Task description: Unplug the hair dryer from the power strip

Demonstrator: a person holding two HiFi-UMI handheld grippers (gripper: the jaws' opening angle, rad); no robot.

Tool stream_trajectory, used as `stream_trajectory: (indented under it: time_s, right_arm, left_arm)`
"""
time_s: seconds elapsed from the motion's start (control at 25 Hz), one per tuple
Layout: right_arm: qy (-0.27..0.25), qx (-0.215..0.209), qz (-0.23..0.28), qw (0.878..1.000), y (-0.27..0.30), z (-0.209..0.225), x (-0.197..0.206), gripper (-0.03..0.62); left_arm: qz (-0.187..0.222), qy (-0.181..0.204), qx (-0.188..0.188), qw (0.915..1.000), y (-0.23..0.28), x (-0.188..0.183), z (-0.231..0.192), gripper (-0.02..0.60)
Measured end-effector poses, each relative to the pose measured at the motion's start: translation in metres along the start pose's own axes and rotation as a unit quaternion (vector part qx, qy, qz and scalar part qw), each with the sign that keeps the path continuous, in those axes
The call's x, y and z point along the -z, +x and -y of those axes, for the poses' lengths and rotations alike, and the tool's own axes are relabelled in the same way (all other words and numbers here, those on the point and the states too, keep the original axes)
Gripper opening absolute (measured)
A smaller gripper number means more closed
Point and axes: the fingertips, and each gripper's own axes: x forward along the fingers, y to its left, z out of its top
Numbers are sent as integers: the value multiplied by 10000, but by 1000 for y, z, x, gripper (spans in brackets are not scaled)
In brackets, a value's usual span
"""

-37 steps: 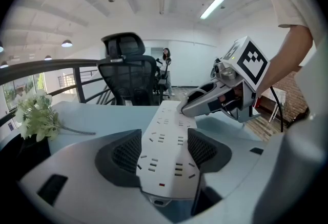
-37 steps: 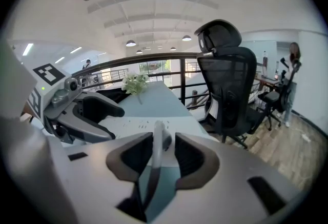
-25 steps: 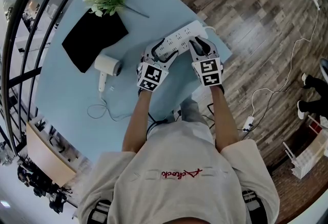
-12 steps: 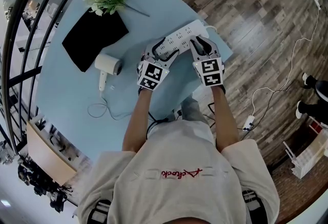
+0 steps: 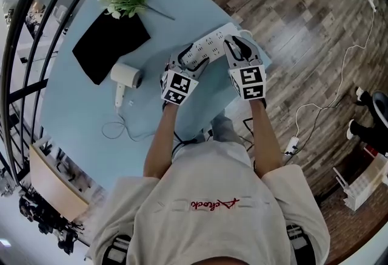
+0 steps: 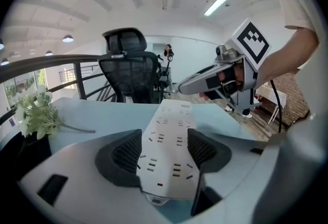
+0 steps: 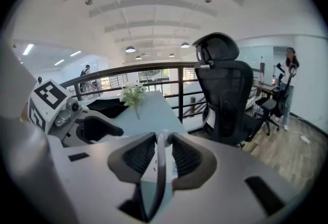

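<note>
Since a second ago our right gripper (image 5: 238, 46) has risen off the power strip (image 5: 209, 45), toward the upper right of the head view. Its jaws are part-way closed on the white plug (image 7: 164, 139), which sits between the pads near their tips. The cord (image 7: 158, 182) runs down the middle of that frame. We judge the plug hard, light and a little slick, so its body is the place to grip, not the limp cord. Our left gripper (image 5: 189, 59) is clamped across the strip's near end, pinning that light bar. The hair dryer (image 5: 124, 77) lies on the table (image 5: 85, 118), left of centre.
</note>
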Motion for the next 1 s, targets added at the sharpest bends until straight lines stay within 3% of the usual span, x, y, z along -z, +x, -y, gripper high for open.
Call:
stream_trajectory:
  time_s: [0.24, 0.52, 1.0]
  right_arm:
    - [-41, -9, 74, 10000, -8, -5, 1, 115]
    - [-107, -15, 263, 9996, -33, -12, -8, 115]
    - [-94, -22, 800, 9968, -104, -34, -24, 115]
  left_arm:
    - [355, -159, -174, 9991, -13, -16, 0, 244]
    - [663, -22, -221, 9976, -37, -41, 12, 49]
    - [1150, 35, -424, 9924, -94, -81, 51, 13]
